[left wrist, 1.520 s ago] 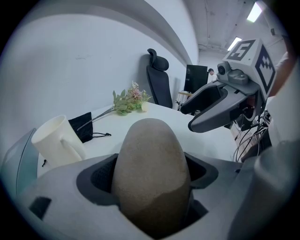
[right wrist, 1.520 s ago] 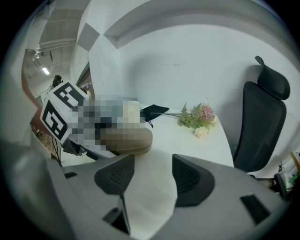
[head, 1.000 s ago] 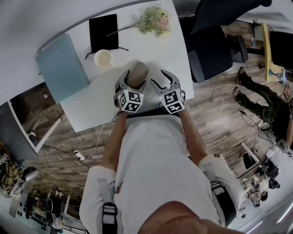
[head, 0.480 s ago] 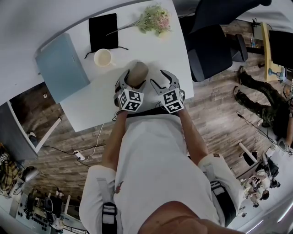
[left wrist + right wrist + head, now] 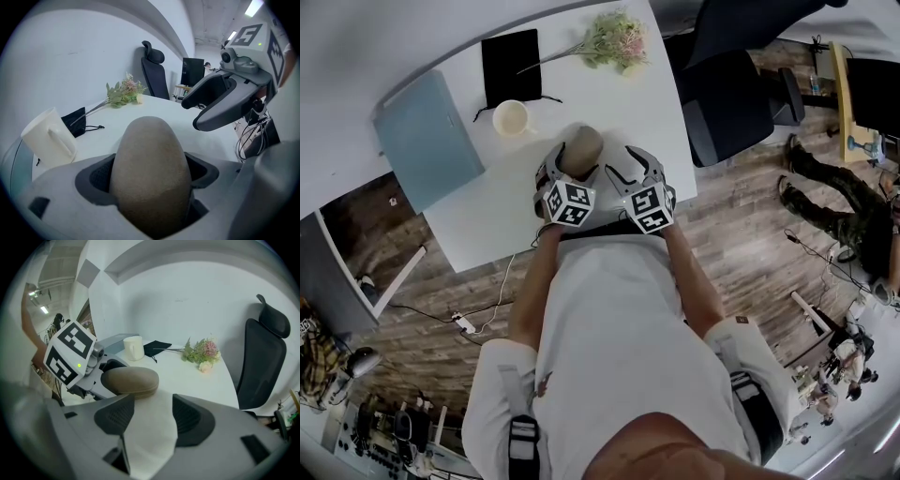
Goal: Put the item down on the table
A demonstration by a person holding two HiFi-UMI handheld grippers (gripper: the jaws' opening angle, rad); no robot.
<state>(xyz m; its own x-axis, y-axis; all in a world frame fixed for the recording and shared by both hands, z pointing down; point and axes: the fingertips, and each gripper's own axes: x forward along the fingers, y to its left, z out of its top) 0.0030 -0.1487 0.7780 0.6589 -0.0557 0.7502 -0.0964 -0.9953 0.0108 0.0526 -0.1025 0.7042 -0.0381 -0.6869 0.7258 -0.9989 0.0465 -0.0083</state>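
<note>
While the left gripper [image 5: 571, 171] hovers over the near part of the white table [image 5: 609, 103], its 2 jaws have just been spreading wider, and the taupe oblong case [image 5: 584, 148] lies between them with its rounded end pointing away from the person. A dark gap shows along the pads [image 5: 101, 176] in the left gripper view, so the jaws now stand apart around the case rather than clamped on it. From the right gripper view the case looks settled flat on the tabletop, though its underside is hidden. It sits at the same spot in the head view as a second ago, which suggests the release did not jolt it. The right gripper [image 5: 149, 420] waits just beside, its jaws apart with only bare table between them. The cream mug [image 5: 513, 119], the black pouch [image 5: 511, 64] and the flower sprig [image 5: 617, 39] lie farther back, well clear. By my reading the item is already down, and what remains is to draw the left gripper back without catching the case.
</note>
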